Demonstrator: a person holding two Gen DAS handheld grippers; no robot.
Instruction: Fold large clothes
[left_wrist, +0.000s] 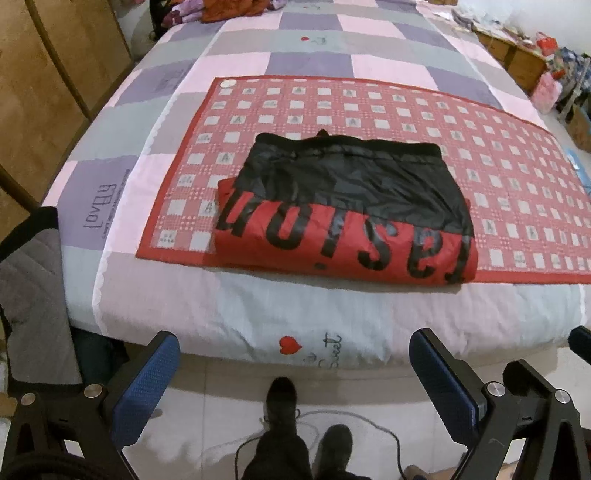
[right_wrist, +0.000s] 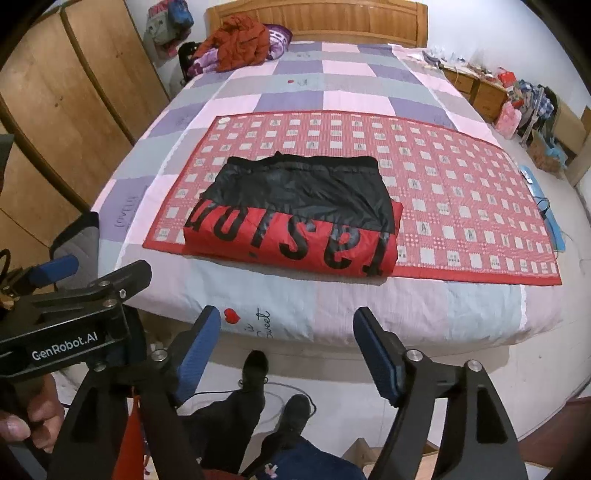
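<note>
The folded jacket (left_wrist: 343, 206) lies on the red checked mat (left_wrist: 498, 155), toward the mat's near edge, and the mat is spread across the patchwork bed (left_wrist: 236, 310). From both tools the jacket lies ahead and below, past the near edge of the bed, with its long axis running across the view, side to side. The left tool (left_wrist: 295, 384) and the right tool (right_wrist: 288, 354) both hang off the bed above the floor, released, jaws wide with nothing between them. Neither is clearly the nearer; they sit side by side, well apart from the jacket. It looks a neat flat rectangle: a glossy black upper half with a dark ribbed hem at the far edge, a red lower half with large black letters reading upside down. The fold looks done, I judge.
</note>
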